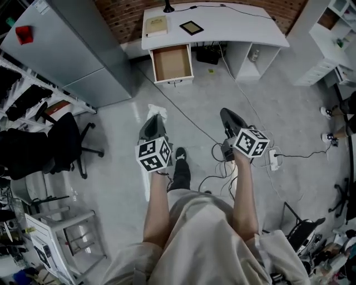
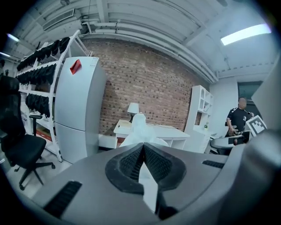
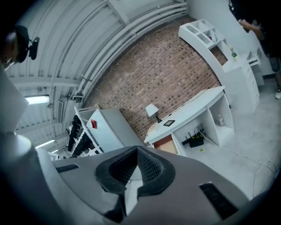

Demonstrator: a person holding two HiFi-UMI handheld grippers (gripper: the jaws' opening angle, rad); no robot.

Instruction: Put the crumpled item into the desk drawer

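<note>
Your left gripper (image 2: 143,148) has its jaws closed on the crumpled item (image 2: 139,131), a white wad which sticks out past the tips and rises in front of them. Your right gripper (image 3: 137,151) has its jaws closed too, tip against tip, and there is nothing between them. In the head view you hold both grippers out in front of your body, above the grey floor (image 1: 117,128), the left one at the left and the right one at the right, with some space between them. Each gripper carries its cube with square markers near your hand. The crumpled item is in the left gripper, over the floor and well apart from the desk (image 1: 245,28). The desk is white and stands against a brick wall (image 1: 119,14). Its drawer (image 1: 172,63) is pulled out at the left side of the desk, and the inside looks brown and bare. On the desk top lie a pale book (image 1: 156,25) and a dark flat frame (image 1: 191,27), near each other. A tall grey cabinet (image 1: 67,50) stands left of the desk, with a small red thing (image 1: 23,34) on it. A black office chair (image 1: 64,142) is at your left. Cables and a white power strip (image 1: 273,158) lie on the floor at your right.
</note>
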